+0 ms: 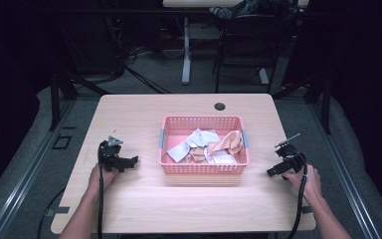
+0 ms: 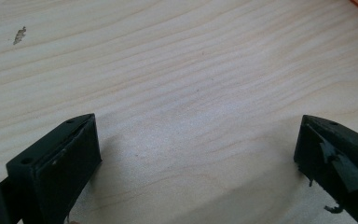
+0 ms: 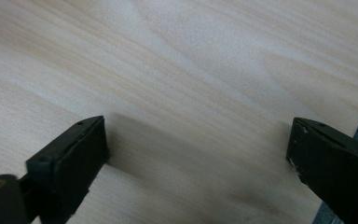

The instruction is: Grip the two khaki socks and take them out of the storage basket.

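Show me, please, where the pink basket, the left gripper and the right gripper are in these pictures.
pink basket (image 1: 203, 169): high view, on its near wall.
left gripper (image 1: 131, 161): high view, midway between its open fingertips, left of the basket.
right gripper (image 1: 273, 172): high view, midway between its open fingertips, right of the basket.

Both forearms reach in from the near edge, well apart. The left hand (image 1: 101, 175) holds the left gripper (image 1: 129, 161) low at the left, its jaws spread wide with nothing between them. The right hand (image 1: 306, 180) holds the right gripper (image 1: 272, 172) low at the right, jaws likewise wide and empty.
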`<state>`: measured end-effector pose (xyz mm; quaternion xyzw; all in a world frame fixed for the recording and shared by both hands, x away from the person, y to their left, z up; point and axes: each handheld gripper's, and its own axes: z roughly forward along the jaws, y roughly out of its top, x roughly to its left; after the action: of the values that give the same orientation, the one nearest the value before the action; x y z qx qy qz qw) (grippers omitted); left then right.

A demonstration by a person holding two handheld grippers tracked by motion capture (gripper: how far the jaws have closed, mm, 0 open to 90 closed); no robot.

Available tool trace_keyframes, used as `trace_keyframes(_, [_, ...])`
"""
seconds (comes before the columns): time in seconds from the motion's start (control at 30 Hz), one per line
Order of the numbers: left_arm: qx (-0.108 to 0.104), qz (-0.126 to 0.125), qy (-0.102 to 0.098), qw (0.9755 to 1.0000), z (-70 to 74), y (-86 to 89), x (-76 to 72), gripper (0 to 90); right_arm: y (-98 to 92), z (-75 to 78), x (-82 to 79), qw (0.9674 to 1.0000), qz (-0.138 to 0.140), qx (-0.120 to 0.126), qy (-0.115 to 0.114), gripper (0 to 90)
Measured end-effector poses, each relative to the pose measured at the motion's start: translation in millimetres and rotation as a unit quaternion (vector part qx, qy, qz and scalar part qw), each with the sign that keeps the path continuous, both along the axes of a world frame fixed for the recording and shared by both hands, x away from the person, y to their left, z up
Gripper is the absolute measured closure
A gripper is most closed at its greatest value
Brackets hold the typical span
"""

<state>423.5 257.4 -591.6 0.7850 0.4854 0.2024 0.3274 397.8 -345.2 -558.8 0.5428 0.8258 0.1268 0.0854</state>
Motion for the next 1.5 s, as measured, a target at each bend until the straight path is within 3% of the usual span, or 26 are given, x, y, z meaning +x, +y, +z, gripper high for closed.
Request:
trace_keyframes(0.13, [0.0, 0.0, 0.0, 1.0, 0.0, 0.0, 0.0, 0.0, -0.4, 7.1, 1.6, 1.0, 0.001, 0.001, 0.009, 3.5])
trace_keyframes(0.47, [0.002, -0.002, 0.001, 1.0, 0.1, -0.3, 0.1, 0.0, -0.4, 33.3, 0.8, 0.9998, 0.004, 0.007, -0.02, 3.3])
trace_keyframes(0.73, [0.002, -0.002, 0.002, 1.0, 0.3, -0.2, 0.1, 0.0, 10.3, 55.4, 4.3, 0.9988, 0.01, 0.017, -0.046, 2.3])
trace_keyframes(1.0, [0.001, -0.001, 0.001, 1.0, 0.1, -0.3, 0.1, 0.0, 29.4, 84.9, 10.6, 0.996, 0.038, 0.031, -0.074, 3.0])
trace_keyframes(1.5, [0.002, -0.002, 0.002, 1.0, 0.4, -0.2, 0.1, 0.0, 78.2, 120.9, 26.1, 0.991, 0.095, 0.026, -0.09, 3.7])
